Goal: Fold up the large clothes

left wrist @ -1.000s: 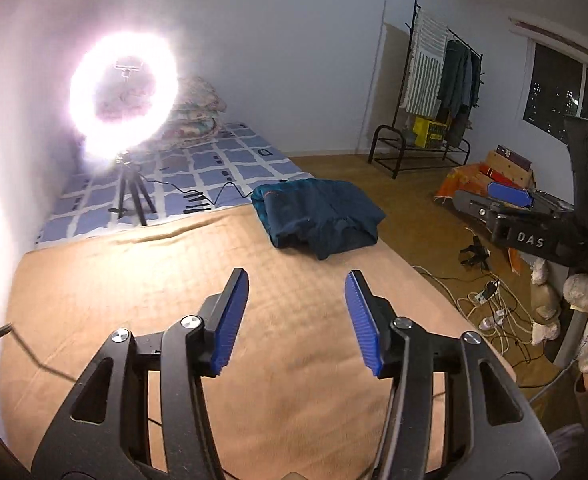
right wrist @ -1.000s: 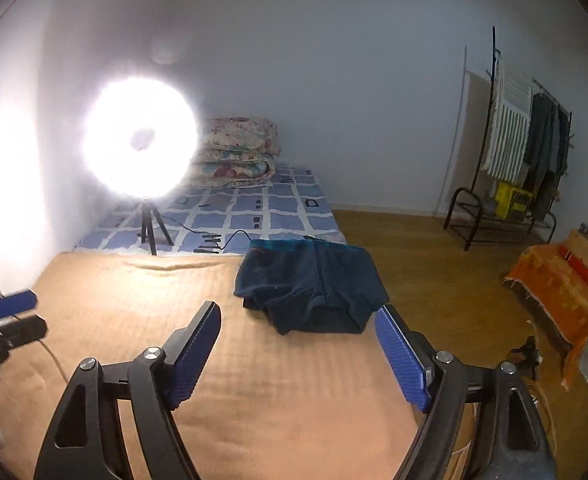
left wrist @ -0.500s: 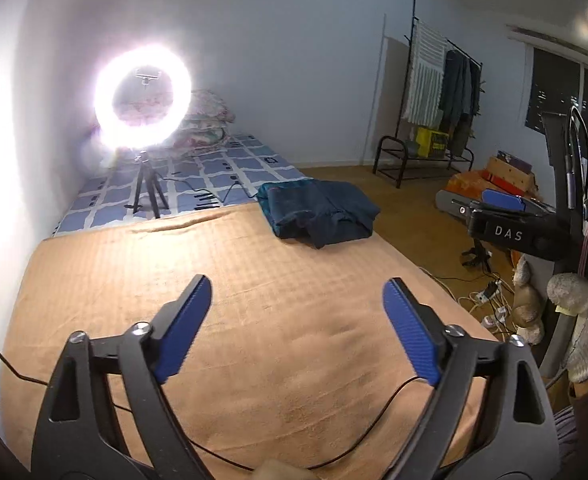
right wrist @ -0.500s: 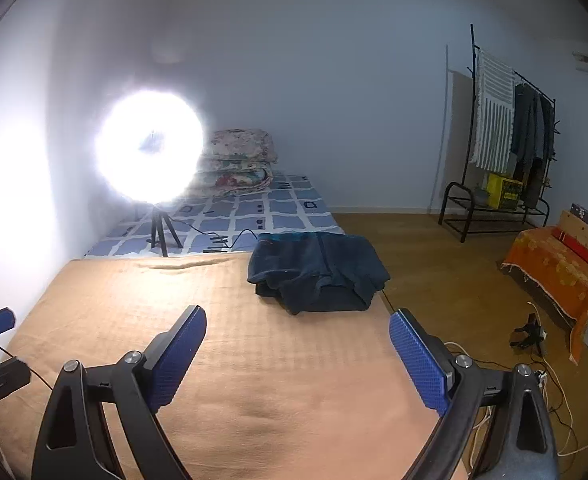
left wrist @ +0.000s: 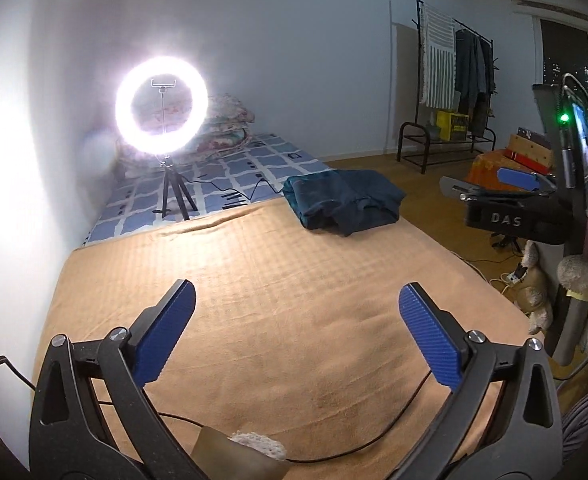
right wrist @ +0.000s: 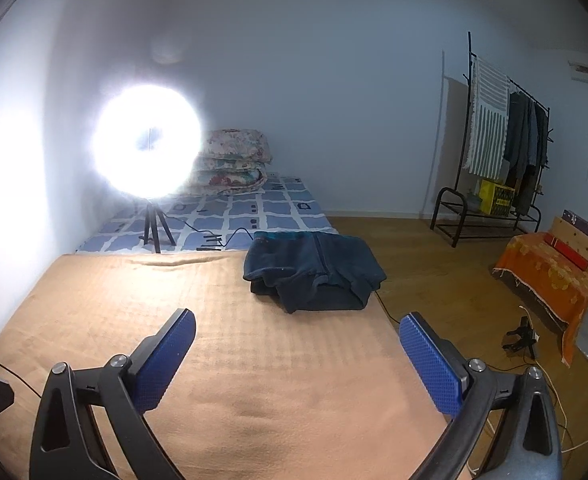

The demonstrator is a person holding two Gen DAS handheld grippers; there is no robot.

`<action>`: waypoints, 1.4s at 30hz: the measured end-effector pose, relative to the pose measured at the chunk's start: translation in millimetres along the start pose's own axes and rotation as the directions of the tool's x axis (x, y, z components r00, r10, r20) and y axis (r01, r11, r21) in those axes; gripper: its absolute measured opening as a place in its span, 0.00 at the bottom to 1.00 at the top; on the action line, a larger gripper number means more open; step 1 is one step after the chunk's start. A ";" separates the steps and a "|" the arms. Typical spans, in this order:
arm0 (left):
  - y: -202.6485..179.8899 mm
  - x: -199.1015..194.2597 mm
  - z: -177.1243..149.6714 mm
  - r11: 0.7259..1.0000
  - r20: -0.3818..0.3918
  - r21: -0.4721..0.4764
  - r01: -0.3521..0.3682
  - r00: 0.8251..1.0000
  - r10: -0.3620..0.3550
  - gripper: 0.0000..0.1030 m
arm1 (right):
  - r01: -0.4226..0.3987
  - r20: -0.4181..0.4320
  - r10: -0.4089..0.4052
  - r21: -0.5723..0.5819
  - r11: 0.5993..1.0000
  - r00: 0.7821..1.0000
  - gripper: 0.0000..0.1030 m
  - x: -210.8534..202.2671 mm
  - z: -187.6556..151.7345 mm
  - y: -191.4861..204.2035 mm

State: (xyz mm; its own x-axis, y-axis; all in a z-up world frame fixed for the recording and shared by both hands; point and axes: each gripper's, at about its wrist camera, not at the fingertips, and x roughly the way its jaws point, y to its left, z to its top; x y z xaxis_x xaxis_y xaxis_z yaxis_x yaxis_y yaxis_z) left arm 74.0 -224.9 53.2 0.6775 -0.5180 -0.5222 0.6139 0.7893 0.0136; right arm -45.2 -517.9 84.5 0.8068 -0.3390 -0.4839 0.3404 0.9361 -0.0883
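Left gripper (left wrist: 296,334): black frame arms, blue ribbed pads (left wrist: 165,342), round silver screws, thin black cable under it. Right gripper (right wrist: 297,356): same black arms, blue bumpy pads (right wrist: 430,364), silver screws; its black side had white letters "DAS".

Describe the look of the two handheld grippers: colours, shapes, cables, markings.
Both the left gripper and the right gripper are black plastic frames with triangular cut-outs and silver screw heads. Their jaws carry blue, finely textured rectangular pads. Seen from the left camera, the right unit's black body is lettered "DAS", and a thin black cable trails over the blanket.
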 end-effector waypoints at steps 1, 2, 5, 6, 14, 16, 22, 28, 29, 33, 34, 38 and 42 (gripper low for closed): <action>-1.1 -1.1 -1.0 1.000 0.003 0.002 0.002 1.000 -0.002 1.00 | 0.001 -0.001 -0.001 -0.002 1.000 1.000 1.00 1.0 -0.4 0.3; -1.6 -1.8 -1.4 1.000 0.005 0.004 0.001 1.000 -0.001 1.00 | 0.002 -0.002 -0.002 -0.004 1.000 1.000 1.00 1.8 -0.8 0.7; -4.5 -2.0 -4.3 1.000 -0.004 0.012 -0.001 1.000 0.001 1.00 | 0.006 -0.007 -0.006 -0.007 1.000 1.000 1.00 4.6 -1.7 0.8; -5.2 -1.8 -5.0 1.000 -0.008 0.014 0.001 1.000 -0.001 1.00 | 0.007 -0.009 -0.007 -0.004 1.000 1.000 1.00 5.7 -1.7 0.0; -5.4 -3.7 -8.0 1.000 -0.015 0.012 0.002 1.000 -0.002 1.00 | 0.023 -0.018 -0.023 0.008 1.000 1.000 1.00 9.8 -4.3 -3.8; -5.1 -4.2 -8.5 1.000 -0.014 0.011 0.001 1.000 0.000 1.00 | 0.026 -0.020 -0.026 0.012 1.000 0.999 1.00 10.7 -4.5 -5.6; -5.2 -4.9 -8.9 1.000 -0.012 0.014 0.000 1.000 0.000 1.00 | 0.027 -0.025 -0.027 0.015 1.000 0.999 1.00 12.4 -5.4 -5.1; -6.2 -7.8 -7.9 1.000 -0.009 0.018 -0.005 1.000 0.005 1.00 | 0.020 -0.026 -0.020 0.008 1.000 0.999 1.00 11.9 -5.5 -2.2; -6.2 -7.7 -7.9 1.000 -0.009 0.018 -0.004 1.000 0.004 1.00 | 0.019 -0.026 -0.019 0.005 1.000 0.999 1.00 12.2 -5.5 -1.5; -6.3 -7.5 -8.5 1.000 -0.010 0.019 -0.006 1.000 0.006 1.00 | 0.018 -0.028 -0.018 -0.001 1.000 0.999 1.00 13.1 -5.8 0.0; -6.5 -7.8 -8.4 1.000 -0.010 0.020 -0.007 1.000 0.007 1.00 | 0.017 -0.029 -0.017 -0.001 1.000 0.999 1.00 13.6 -5.9 0.3; -6.0 -10.4 -6.6 1.000 -0.012 0.018 -0.007 1.000 0.007 1.00 | 0.018 -0.032 -0.018 -0.004 1.000 0.999 1.00 14.8 -6.0 1.7; -6.3 -11.1 -6.4 1.000 -0.008 0.020 -0.010 1.000 0.010 1.00 | 0.016 -0.034 -0.016 -0.002 1.000 0.999 1.00 14.6 -7.0 2.7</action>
State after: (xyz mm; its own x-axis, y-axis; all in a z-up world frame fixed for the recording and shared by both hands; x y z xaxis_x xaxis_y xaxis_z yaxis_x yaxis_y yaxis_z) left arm 60.0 -222.0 53.5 0.6804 -0.5069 -0.5292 0.6148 0.7879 0.0356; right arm -35.8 -519.7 71.1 0.7843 -0.3506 -0.5118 0.3521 0.9308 -0.0981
